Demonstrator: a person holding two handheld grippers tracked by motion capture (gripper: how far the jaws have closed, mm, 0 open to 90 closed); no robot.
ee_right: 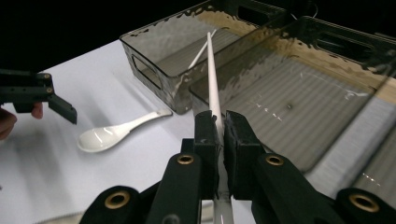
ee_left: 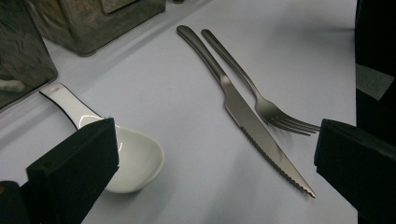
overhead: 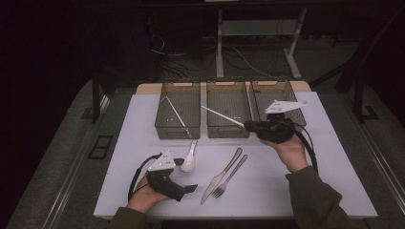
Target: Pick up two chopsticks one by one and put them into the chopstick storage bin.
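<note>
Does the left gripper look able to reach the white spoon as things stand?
Probably yes: the left gripper is open, and the white spoon lies just beside one jaw on bare table, nothing between.

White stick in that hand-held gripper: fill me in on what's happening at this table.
A person is sorting tableware into three clear bins. The right hand-held gripper is shut on a white chopstick, holding it over the middle bin. Another white chopstick already lies in the left bin. The left hand-held gripper waits open near the table's front edge. A white spoon, a knife and a fork lie on the table.
</note>
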